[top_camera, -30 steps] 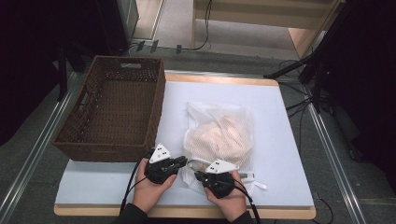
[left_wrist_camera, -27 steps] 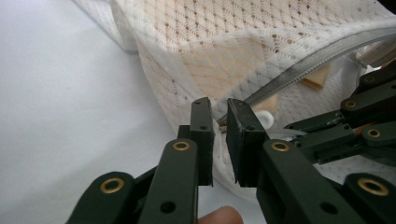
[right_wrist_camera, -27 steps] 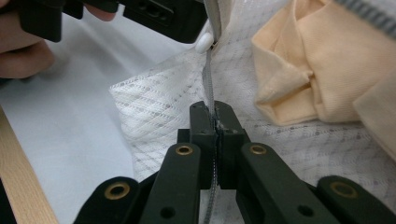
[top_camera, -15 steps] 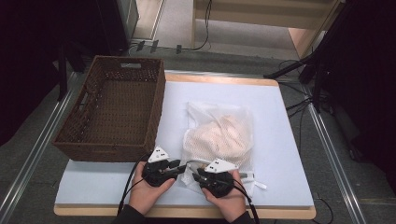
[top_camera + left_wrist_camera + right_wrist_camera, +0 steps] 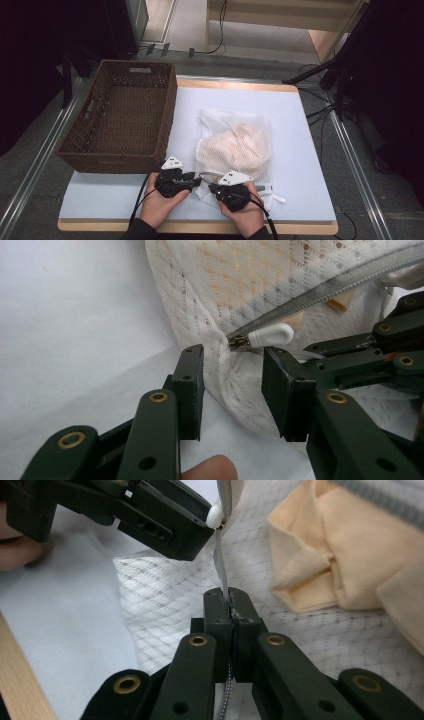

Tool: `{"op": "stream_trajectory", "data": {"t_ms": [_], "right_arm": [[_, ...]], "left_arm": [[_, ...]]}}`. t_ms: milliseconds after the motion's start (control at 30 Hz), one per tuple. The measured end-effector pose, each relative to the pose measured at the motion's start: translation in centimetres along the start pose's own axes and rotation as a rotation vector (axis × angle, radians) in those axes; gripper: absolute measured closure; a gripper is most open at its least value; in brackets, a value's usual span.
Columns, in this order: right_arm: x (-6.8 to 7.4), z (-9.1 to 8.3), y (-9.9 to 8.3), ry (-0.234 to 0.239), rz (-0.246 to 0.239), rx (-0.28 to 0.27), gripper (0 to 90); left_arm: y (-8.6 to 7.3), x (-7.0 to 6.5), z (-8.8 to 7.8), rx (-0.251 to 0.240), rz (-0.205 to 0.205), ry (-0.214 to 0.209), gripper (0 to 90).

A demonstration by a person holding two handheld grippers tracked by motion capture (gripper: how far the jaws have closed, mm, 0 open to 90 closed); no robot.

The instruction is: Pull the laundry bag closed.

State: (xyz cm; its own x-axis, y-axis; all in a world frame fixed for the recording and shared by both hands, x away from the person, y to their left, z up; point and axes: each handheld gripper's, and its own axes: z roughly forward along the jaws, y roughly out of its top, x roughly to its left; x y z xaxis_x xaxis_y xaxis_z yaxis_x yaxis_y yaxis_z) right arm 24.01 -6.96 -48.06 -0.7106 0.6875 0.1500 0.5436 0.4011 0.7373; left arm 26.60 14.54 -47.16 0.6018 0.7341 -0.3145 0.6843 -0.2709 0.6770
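A white mesh bag (image 5: 235, 145) with peach cloth (image 5: 340, 560) inside lies on the white mat. Its grey zipper (image 5: 320, 290) runs along the near edge and ends in a white pull (image 5: 270, 335). My left gripper (image 5: 232, 360) is open. Its jaws have just been opening and stand either side of the bag's corner just below the pull, not pressing. My right gripper (image 5: 229, 597) has just closed again and is shut on the zipper tape (image 5: 220, 565), a little along from the pull (image 5: 215, 516). In the high view both grippers, left (image 5: 196, 179) and right (image 5: 212, 189), meet at the bag's near left corner.
A brown wicker basket (image 5: 167, 115) stands on the left, its right wall close to the bag. The white mat (image 5: 300, 125) covers the wooden table, whose near edge (image 5: 200, 227) lies just under the hands. Cables and dark stands are on the floor at the right.
Both hands stay at the bag's near left corner. No shift of the bag or the grippers shows in the high view.
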Motion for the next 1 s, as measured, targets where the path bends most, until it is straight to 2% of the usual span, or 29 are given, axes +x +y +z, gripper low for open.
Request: {"op": "stream_trajectory", "data": {"t_ms": [100, 200, 233, 300, 367, 500, 600, 667, 700, 733, 800, 867, 1000], "right_arm": [[-0.1, 0.0, 0.0, -0.005, 0.012, -0.003, 88.9], [-0.3, -0.1, 0.0, 0.006, 0.021, -0.002, 87.0], [-0.3, -0.1, 0.0, 0.015, 0.024, -0.002, 83.7], [-0.3, -0.3, 0.0, 0.039, 0.023, -0.009, 80.6], [-0.2, -0.4, 0.1, 0.039, 0.018, -0.011, 80.4], [-0.2, -0.3, 0.0, 0.024, 0.009, 0.011, 79.9], [-0.3, -0.4, 0.1, 0.002, 0.014, 0.009, 80.4], [-0.4, -0.3, 0.1, 0.003, 0.029, -0.001, 84.5], [-0.4, -0.3, 0.1, 0.003, 0.029, -0.001, 84.5], [-0.3, 0.1, 0.3, 0.025, 0.030, -0.003, 89.1], [0.0, 0.6, 0.6, 0.025, 0.008, 0.005, 89.3], [0.3, 1.0, 0.9, 0.015, 0.008, -0.003, 89.4], [0.3, 1.1, 1.0, 0.019, 0.015, -0.006, 89.3]], "left_arm": [[0.1, -0.3, 0.3, 0.003, 0.012, -0.006, 61.6], [0.3, -0.6, 0.7, 0.011, 0.034, 0.000, 67.0], [0.2, -0.8, 0.8, 0.008, 0.047, 0.004, 70.4], [0.1, -1.0, 0.9, 0.007, 0.079, 0.040, 78.9], [0.1, -0.9, 0.8, 0.008, 0.074, 0.030, 89.4], [0.1, -1.3, 0.3, -0.011, 0.113, 0.058, 90.0], [0.3, -1.6, -1.0, -0.062, 0.135, 0.063, 90.0], [0.4, -1.9, -2.1, -0.098, 0.152, 0.067, 90.0], [0.4, -1.9, -2.1, -0.098, 0.152, 0.067, 90.0], [0.3, -2.1, -2.8, -0.120, 0.177, 0.078, 90.0], [0.2, -2.4, -3.2, -0.137, 0.207, 0.088, 90.0], [0.1, -2.3, -3.2, -0.135, 0.196, 0.087, 90.0], [-0.2, -0.9, -3.1, -0.109, 0.107, 0.034, 88.4]]}}
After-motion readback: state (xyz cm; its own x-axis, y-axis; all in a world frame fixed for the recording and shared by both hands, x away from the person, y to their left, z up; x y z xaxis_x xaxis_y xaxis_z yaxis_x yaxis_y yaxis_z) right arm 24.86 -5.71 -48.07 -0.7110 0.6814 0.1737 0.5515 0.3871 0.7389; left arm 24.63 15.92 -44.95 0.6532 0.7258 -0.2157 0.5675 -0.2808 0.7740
